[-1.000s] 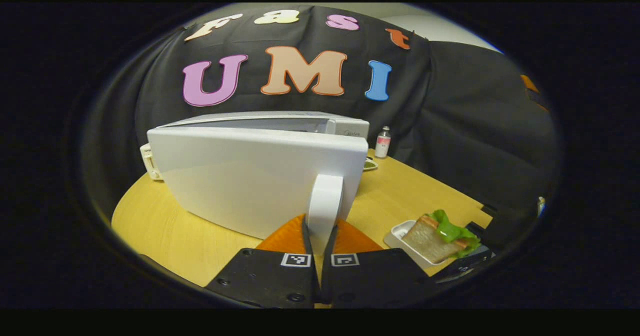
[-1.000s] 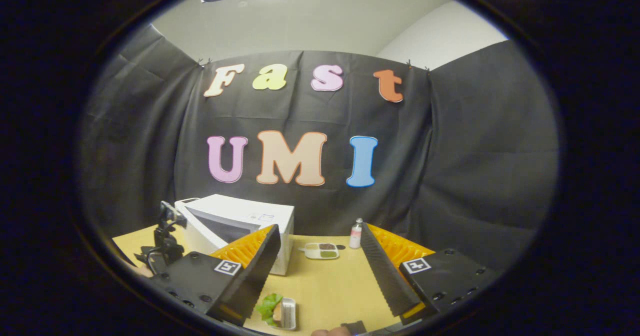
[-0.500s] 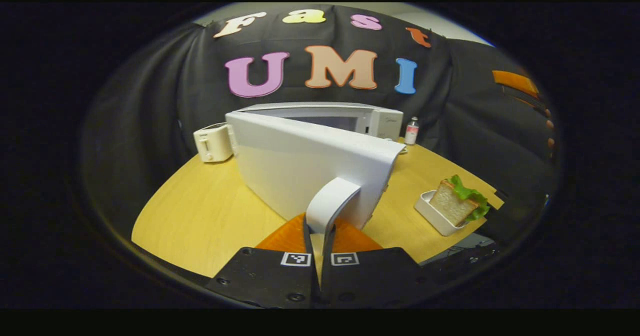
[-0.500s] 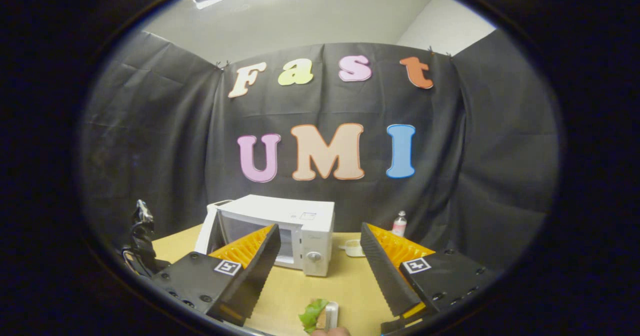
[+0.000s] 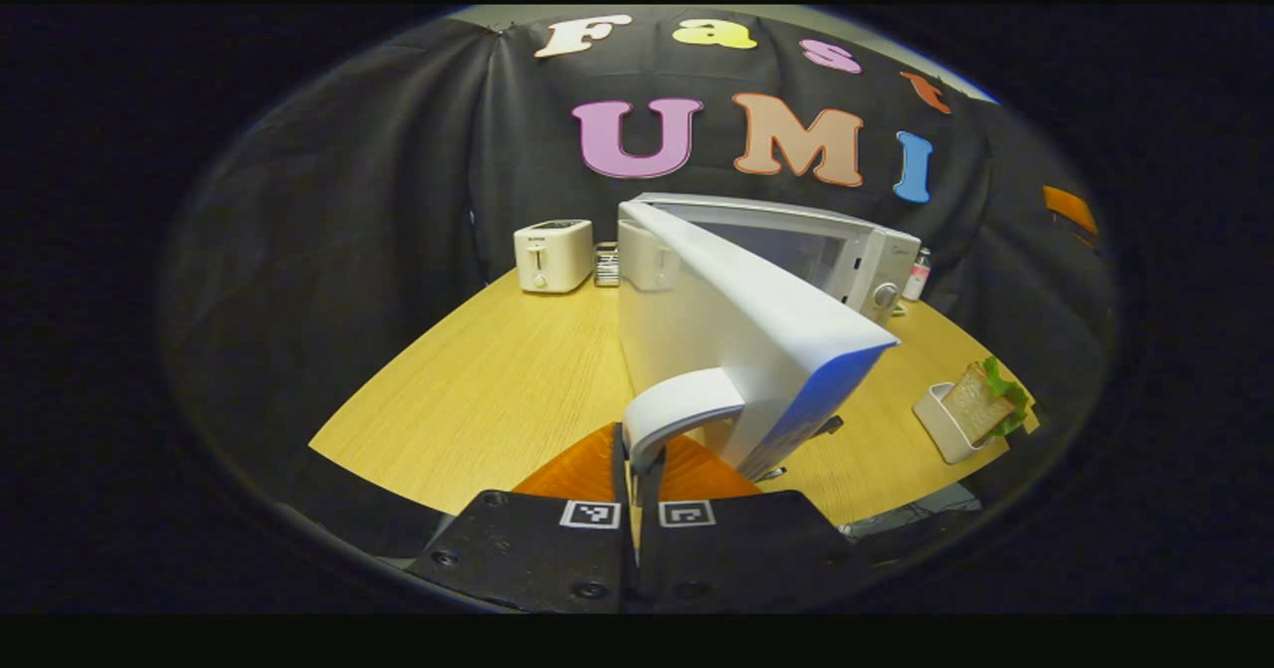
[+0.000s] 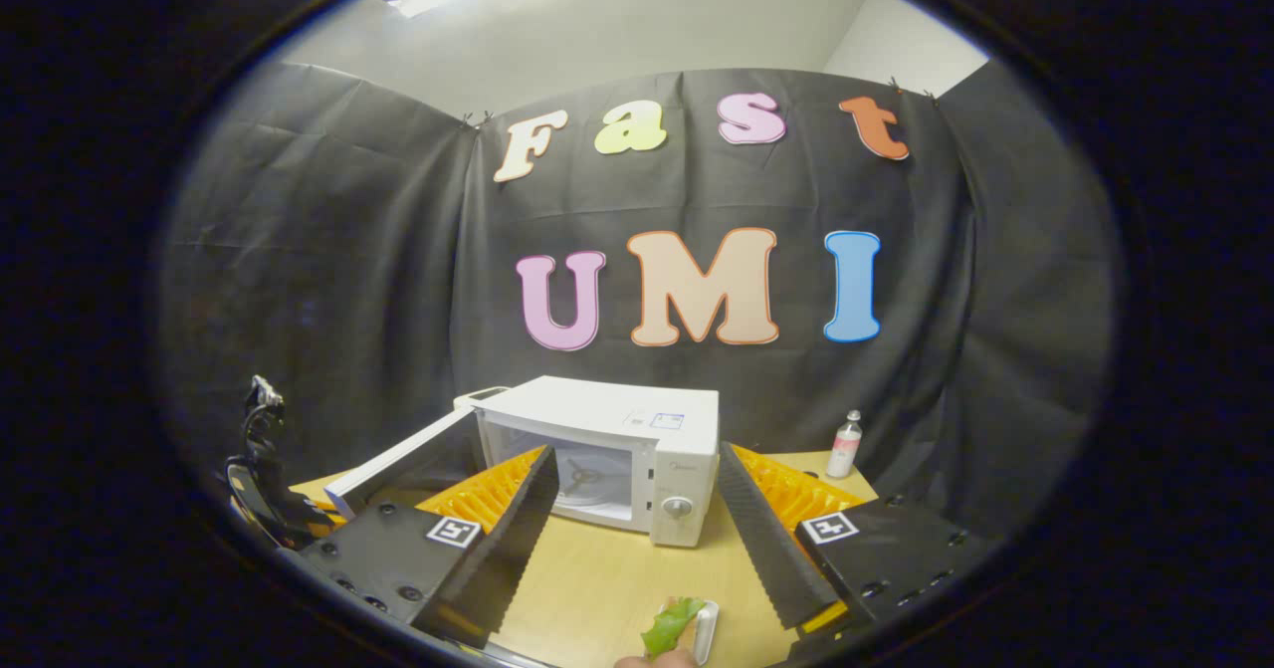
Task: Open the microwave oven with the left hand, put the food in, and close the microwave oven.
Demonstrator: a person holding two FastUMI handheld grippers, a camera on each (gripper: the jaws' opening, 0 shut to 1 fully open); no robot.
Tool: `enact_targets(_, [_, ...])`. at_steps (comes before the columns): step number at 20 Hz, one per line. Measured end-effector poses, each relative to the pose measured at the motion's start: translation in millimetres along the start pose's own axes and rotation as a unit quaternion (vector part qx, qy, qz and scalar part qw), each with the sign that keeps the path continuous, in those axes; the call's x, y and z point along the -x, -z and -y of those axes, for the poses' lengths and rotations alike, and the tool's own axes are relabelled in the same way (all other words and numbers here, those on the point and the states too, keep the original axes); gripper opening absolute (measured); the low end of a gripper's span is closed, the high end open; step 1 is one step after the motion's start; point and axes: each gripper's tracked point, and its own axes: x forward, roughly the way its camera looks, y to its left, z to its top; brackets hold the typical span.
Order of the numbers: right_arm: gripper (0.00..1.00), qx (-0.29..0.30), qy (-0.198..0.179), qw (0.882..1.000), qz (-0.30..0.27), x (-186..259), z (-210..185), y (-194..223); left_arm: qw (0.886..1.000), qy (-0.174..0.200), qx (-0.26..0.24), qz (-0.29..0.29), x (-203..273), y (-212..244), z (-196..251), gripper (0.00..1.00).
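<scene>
A white microwave [image 5: 856,250] [image 6: 637,429] stands at the back of the round wooden table [image 5: 478,379] with its door [image 5: 737,320] swung wide open toward me. My left gripper [image 5: 637,464] is shut on the door's white handle [image 5: 677,409]. The open cavity [image 6: 582,474] shows in the right gripper view. A sandwich with lettuce sits in a small white tray [image 5: 941,421] at the table's right edge; its lettuce [image 6: 669,626] shows low in the right gripper view. My right gripper [image 6: 637,539] hangs open above the tray with nothing between its fingers.
A white toaster [image 5: 552,255] stands at the back left of the table, with a small dark object beside it. A small bottle [image 6: 846,444] stands right of the microwave. The other gripper's dark rig [image 6: 261,469] shows at the left of the right gripper view.
The left gripper has pulled the handle and swung the microwave door from partly open to wide open. The right gripper's view has shifted so the microwave sits more centrally.
</scene>
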Motion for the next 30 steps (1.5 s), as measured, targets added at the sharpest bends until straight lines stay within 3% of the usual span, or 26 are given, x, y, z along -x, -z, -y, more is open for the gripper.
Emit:
enact_targets(4, [0.97, 0.007, 0.007, 1.0, -0.005, 5, 4, 5, 1.0, 0.004, 0.003, 0.001, 0, 0, -4, 0.0])
enact_targets(6, [0.97, 0.011, 0.012, 1.0, -0.011, 6, 7, 9, 1.0, 0.001, 0.017, 0.0, -2, 1, -8, 0.16])
enact_targets(7, [0.97, 0.011, 0.013, 1.0, -0.016, 7, 8, 13, 1.0, 0.001, 0.019, -0.004, -3, 2, -9, 0.48])
enact_targets(9, [0.97, 0.01, 0.015, 1.0, -0.023, 9, 8, 20, 1.0, 0.001, 0.009, -0.004, -1, 2, -7, 0.91])
enact_targets(11, [0.97, 0.01, 0.015, 0.999, -0.028, 10, 8, 24, 1.0, -0.005, -0.011, 0.002, -1, -3, -5, 1.0])
enact_targets(16, [0.97, 0.022, 0.02, 0.999, -0.04, 12, 15, 46, 1.0, -0.005, -0.004, 0.001, -2, 1, -4, 1.0])
enact_targets(23, [0.97, 0.061, 0.018, 0.985, -0.162, 15, 30, 169, 1.0, -0.018, 0.017, -0.011, 2, 2, -8, 1.0])
enact_targets(30, [1.0, 0.034, 0.037, 0.965, -0.256, 12, 49, 251, 0.999, -0.032, 0.005, 0.01, 35, -8, -18, 1.0])
